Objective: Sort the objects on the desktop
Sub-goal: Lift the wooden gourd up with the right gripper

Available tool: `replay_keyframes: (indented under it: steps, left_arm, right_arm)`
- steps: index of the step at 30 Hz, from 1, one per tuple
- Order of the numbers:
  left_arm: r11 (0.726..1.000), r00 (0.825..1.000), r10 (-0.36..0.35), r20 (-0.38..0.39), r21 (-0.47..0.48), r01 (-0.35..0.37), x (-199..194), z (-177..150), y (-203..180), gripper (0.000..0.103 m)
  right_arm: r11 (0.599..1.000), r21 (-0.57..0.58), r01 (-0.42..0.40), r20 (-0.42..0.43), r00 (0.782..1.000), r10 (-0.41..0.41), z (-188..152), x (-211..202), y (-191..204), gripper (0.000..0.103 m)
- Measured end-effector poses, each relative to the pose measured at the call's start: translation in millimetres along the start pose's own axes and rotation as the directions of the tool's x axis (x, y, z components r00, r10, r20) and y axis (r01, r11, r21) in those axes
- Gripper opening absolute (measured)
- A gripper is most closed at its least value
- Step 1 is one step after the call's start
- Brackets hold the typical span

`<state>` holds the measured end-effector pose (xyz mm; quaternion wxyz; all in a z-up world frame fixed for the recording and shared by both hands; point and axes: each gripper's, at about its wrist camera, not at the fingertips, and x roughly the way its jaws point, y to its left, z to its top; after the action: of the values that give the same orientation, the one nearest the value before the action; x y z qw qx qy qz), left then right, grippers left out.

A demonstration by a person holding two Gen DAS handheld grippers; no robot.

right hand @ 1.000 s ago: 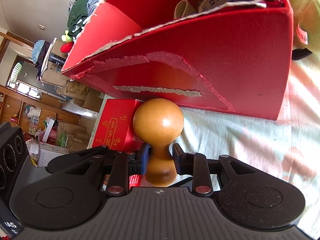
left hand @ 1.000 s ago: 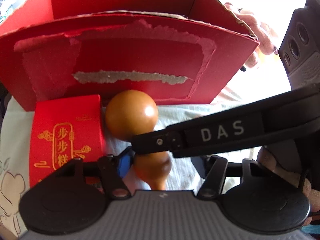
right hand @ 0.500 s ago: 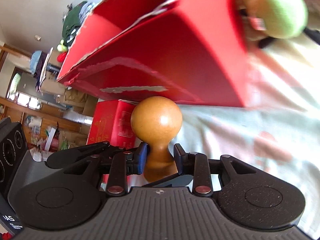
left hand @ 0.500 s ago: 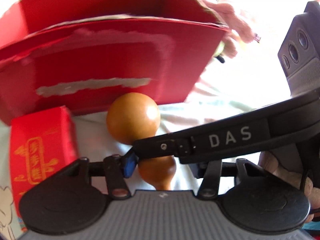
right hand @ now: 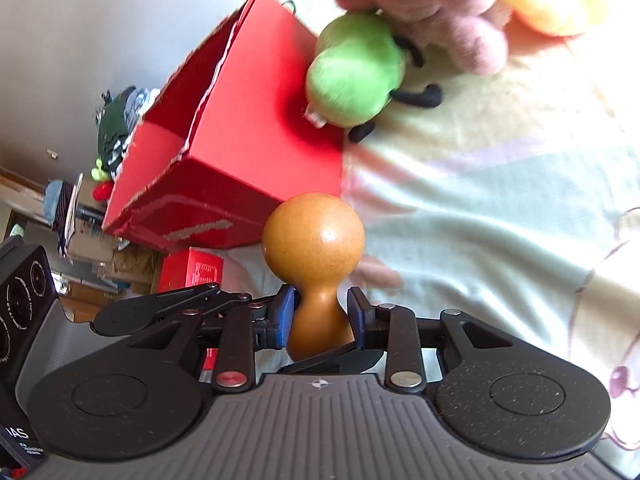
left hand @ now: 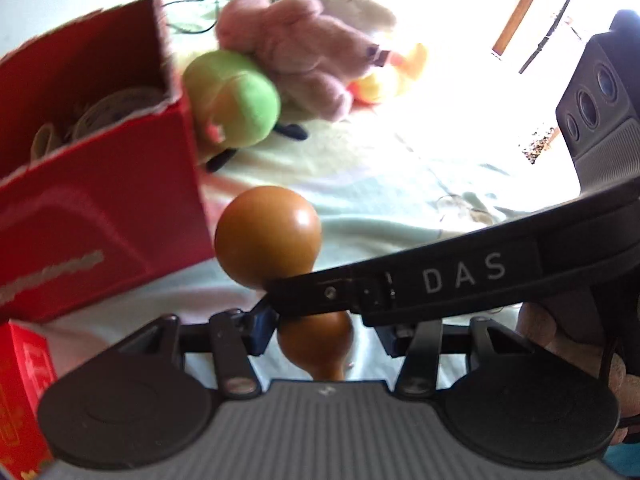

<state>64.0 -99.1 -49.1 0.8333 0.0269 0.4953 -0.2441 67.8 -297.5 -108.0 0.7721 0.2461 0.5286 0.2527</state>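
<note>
Hard daylight floods in from about one o'clock, blowing the cloth [left hand: 460,92] out to white in the left wrist view. The red box [left hand: 92,200] and plush toys [right hand: 420,8] smear with motion blur, fisheye bending the edges. A glare spot sits on the gourd [right hand: 316,240].

white letters "das" stand on the black arm [left hand: 460,280] crossing before the wooden gourd [left hand: 267,236].
</note>
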Motion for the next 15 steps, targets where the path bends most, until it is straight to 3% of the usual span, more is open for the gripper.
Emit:
replay_keyframes:
  steps: [8,15]
  left_arm:
    - [0.997,0.998,0.001,0.055,0.083,-0.006,-2.7,44.2,-29.3,0.052]
    - [0.991,0.993,-0.028,0.116,0.131,0.013,-29.6,72.2,-23.3,0.052]
  right_arm:
    - [1.0,0.003,-0.004,0.137,0.991,0.004,13.3,-27.5,7.2,0.031]
    - [1.0,0.002,0.008,0.263,0.965,-0.008,32.3,-42.5,26.9,0.03]
